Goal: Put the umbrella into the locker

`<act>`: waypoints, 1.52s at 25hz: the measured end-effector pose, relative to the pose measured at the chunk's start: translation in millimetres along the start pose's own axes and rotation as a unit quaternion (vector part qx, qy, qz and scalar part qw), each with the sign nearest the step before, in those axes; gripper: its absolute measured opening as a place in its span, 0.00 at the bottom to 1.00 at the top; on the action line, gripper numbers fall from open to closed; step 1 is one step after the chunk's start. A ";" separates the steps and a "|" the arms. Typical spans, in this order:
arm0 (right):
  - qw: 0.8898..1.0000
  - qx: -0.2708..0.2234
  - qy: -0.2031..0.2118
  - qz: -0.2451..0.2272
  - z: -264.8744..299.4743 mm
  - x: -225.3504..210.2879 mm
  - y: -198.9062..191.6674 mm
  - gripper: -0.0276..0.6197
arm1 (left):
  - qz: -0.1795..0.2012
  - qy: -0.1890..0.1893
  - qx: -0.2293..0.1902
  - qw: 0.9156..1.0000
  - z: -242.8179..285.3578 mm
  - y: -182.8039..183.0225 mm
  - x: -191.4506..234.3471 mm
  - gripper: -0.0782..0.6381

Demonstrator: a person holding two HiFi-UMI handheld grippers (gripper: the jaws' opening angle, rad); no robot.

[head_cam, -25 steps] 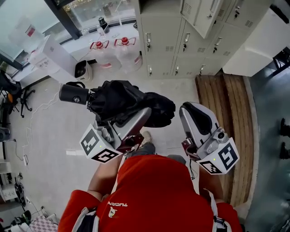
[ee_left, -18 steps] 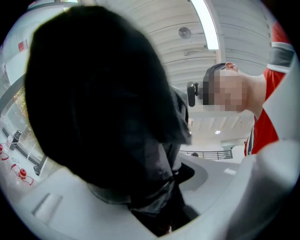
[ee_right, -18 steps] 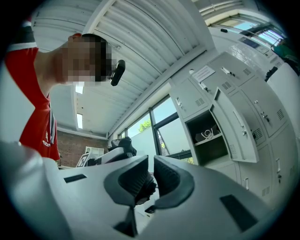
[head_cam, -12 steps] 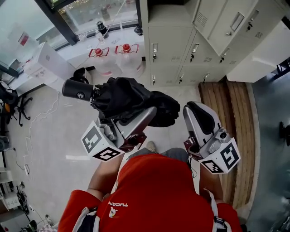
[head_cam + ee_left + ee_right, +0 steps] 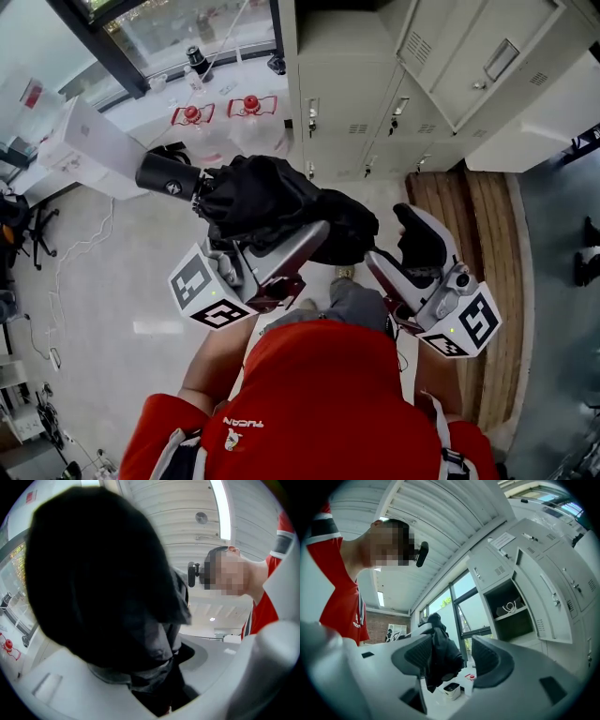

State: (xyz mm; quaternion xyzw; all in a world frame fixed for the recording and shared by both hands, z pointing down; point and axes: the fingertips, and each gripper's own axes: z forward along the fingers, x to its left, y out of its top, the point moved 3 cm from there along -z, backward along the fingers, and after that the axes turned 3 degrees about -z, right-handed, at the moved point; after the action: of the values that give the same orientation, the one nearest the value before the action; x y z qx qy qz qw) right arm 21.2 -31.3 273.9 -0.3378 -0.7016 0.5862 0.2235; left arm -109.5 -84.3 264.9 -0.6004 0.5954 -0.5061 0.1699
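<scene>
A folded black umbrella (image 5: 267, 202) is sitting at the centre of the head view, its round handle (image 5: 169, 178) pointing toward 10 o'clock. The left gripper (image 5: 286, 246) is clamping its bunched fabric from 6 o'clock. The right gripper (image 5: 396, 242), just beside the umbrella at its 4 o'clock, is opening its jaws with nothing between the pads. Grey lockers (image 5: 375, 75) are filling 12 to 2 o'clock. Only the right gripper view is showing one locker (image 5: 513, 616) standing open, with a coiled white cable (image 5: 509, 607) on its shelf. The left gripper view is showing little beyond black fabric. White lettering on the person's red shirt (image 5: 319, 403) and a paper notice (image 5: 502, 540) on a locker door are appearing too small to read.
</scene>
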 end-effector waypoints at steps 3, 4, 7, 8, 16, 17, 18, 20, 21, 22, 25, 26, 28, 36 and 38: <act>1.000 0.000 0.017 -0.004 9.4 -22.3 -3.1 0.48 | -0.003 -0.003 -0.001 1.000 19.9 1.3 13.1 0.47; 1.000 0.001 0.024 -0.005 13.0 -30.8 -3.7 0.49 | 0.000 -0.003 0.000 1.000 27.2 1.8 17.6 0.47; 0.998 0.012 0.055 -0.013 26.2 -55.7 -4.7 0.55 | 0.013 -0.004 0.007 1.000 51.0 2.3 32.1 0.47; 0.998 0.015 0.066 -0.017 30.8 -64.4 -5.0 0.56 | 0.015 -0.005 0.009 1.000 59.7 1.6 37.4 0.47; 0.988 0.015 0.154 -0.005 54.0 -125.9 5.4 0.64 | -0.003 0.008 0.004 1.000 118.8 -0.7 83.9 0.47; 0.986 0.020 0.163 -0.008 55.9 -131.5 5.8 0.65 | -0.001 0.012 0.005 1.000 125.3 -1.7 89.4 0.47; 0.985 0.025 0.168 -0.012 59.1 -138.0 4.9 0.66 | -0.001 0.014 0.006 1.000 131.6 -2.5 94.6 0.47; 0.985 0.036 0.170 -0.019 68.1 -153.1 0.9 0.67 | -0.010 0.009 0.003 1.000 143.9 -3.1 103.8 0.47; 0.984 0.040 0.172 -0.019 72.7 -160.1 -1.2 0.68 | -0.017 0.004 0.000 1.000 150.0 -3.4 107.6 0.47; 0.983 0.044 0.176 -0.019 76.5 -165.7 -3.1 0.68 | -0.023 -0.001 -0.002 1.000 155.8 -4.4 110.7 0.47; 0.980 0.055 0.192 -0.021 85.7 -171.2 -9.6 0.69 | -0.044 -0.014 -0.005 0.999 168.8 -9.4 115.3 0.47; 0.979 0.056 0.197 -0.018 89.2 -170.4 -11.0 0.69 | -0.054 -0.020 -0.005 0.998 171.9 -10.1 116.0 0.47; 0.977 0.048 0.207 -0.007 95.6 -169.1 -10.9 0.69 | -0.071 -0.033 -0.005 0.997 177.3 -9.3 118.2 0.47; 0.988 -0.021 0.150 0.029 115.6 -182.5 -9.0 0.54 | -0.079 -0.053 0.025 0.995 183.0 2.4 142.1 0.47; 0.991 -0.033 0.131 0.022 118.1 -183.2 -9.3 0.48 | -0.076 -0.063 0.034 0.995 184.2 4.1 144.8 0.47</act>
State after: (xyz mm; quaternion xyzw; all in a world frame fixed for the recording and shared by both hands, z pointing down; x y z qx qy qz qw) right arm 58.5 -246.2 272.9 -0.4343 -0.6778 0.5182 0.2888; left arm 5.4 -287.1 241.1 -0.6683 0.5185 -0.4990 0.1886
